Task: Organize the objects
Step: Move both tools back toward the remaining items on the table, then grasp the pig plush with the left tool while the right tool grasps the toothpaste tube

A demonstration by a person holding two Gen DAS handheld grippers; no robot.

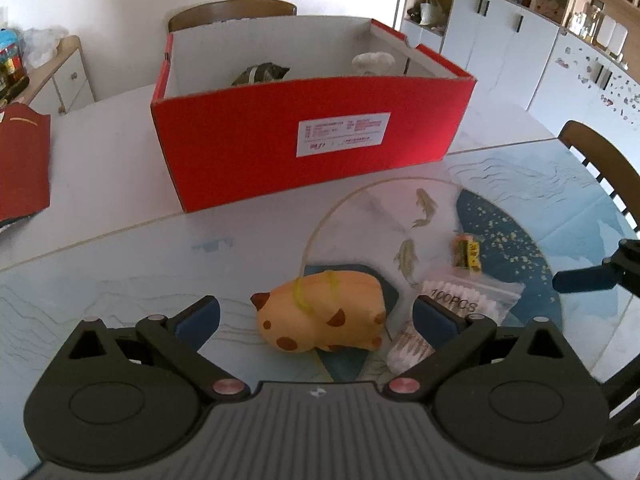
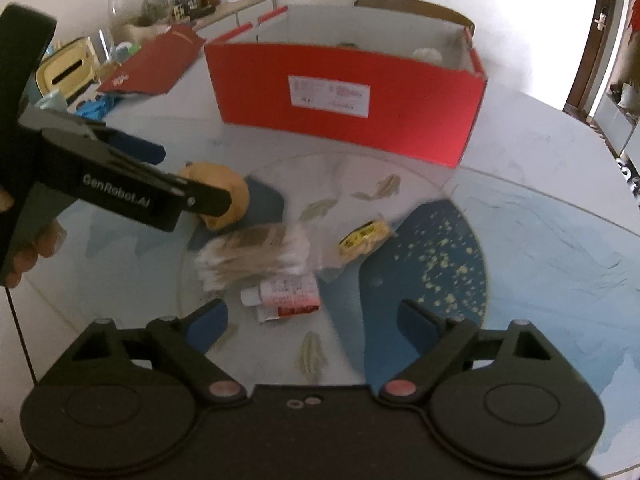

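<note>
An orange spotted plush toy point(image 1: 320, 320) lies on the glass turntable point(image 1: 380, 208) between the wide-apart fingers of my left gripper point(image 1: 318, 312), which is open and clear of it. Beside it lies a bag of cotton swabs point(image 1: 460, 304) and a small yellow packet point(image 1: 466, 250). My right gripper point(image 2: 314, 316) is open just short of two small red-and-white tubes point(image 2: 284, 298), with the swab bag point(image 2: 256, 256) and the packet point(image 2: 364, 238) beyond. A red cardboard box point(image 1: 280, 140) stands open behind, holding a dark item point(image 1: 260, 74) and a white one point(image 1: 374, 62).
A red folder point(image 1: 24, 160) lies at the table's left. Wooden chairs stand behind the box point(image 1: 232, 10) and at the right edge point(image 1: 600, 160). A cluttered sideboard point(image 2: 224, 4) and white cabinets point(image 1: 500, 40) line the walls. A hand point(image 2: 28, 252) holds the left gripper.
</note>
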